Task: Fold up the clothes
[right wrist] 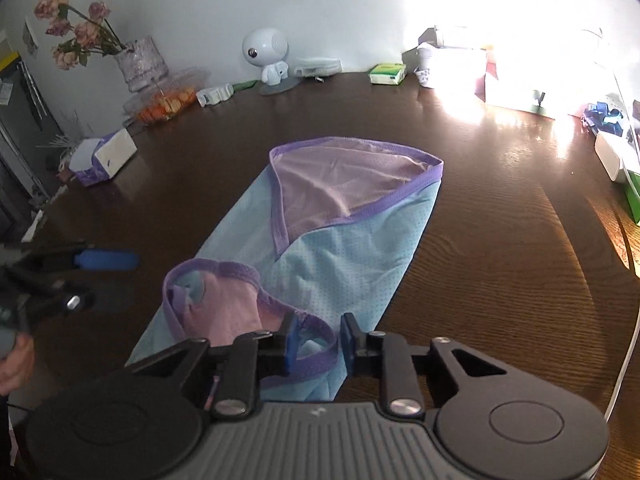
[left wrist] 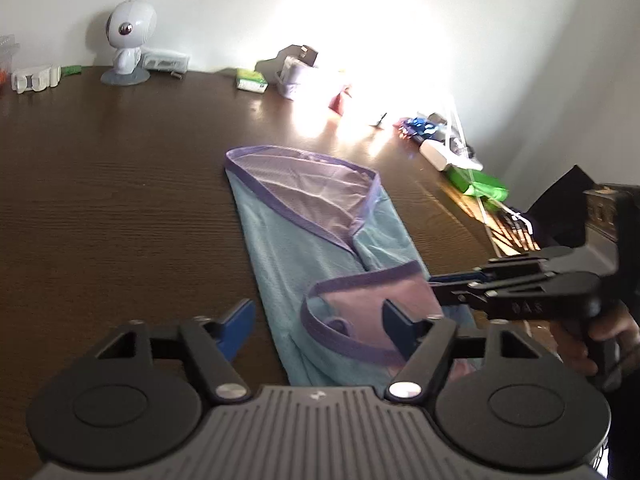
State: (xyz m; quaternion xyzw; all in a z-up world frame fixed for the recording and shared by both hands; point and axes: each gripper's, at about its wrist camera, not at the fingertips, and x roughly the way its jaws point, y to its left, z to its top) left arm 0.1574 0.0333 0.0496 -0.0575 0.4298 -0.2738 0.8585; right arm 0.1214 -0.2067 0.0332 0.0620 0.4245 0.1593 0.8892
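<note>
A light blue mesh garment with purple trim lies flat and lengthwise on the dark wooden table; pink lining shows at both openings. My left gripper hovers open and wide over the garment's near end, its right finger above the near purple-edged opening. In the right wrist view the left gripper sits left of the cloth, apart from it. My right gripper is open by a narrow gap, its pads either side of the purple hem at the garment's near corner. A hand holds the right gripper.
Along the wall stand a white robot figure, a vase of flowers, a fruit dish, a tissue box, a green packet and boxes in glare at back right. A white cable runs along the right edge.
</note>
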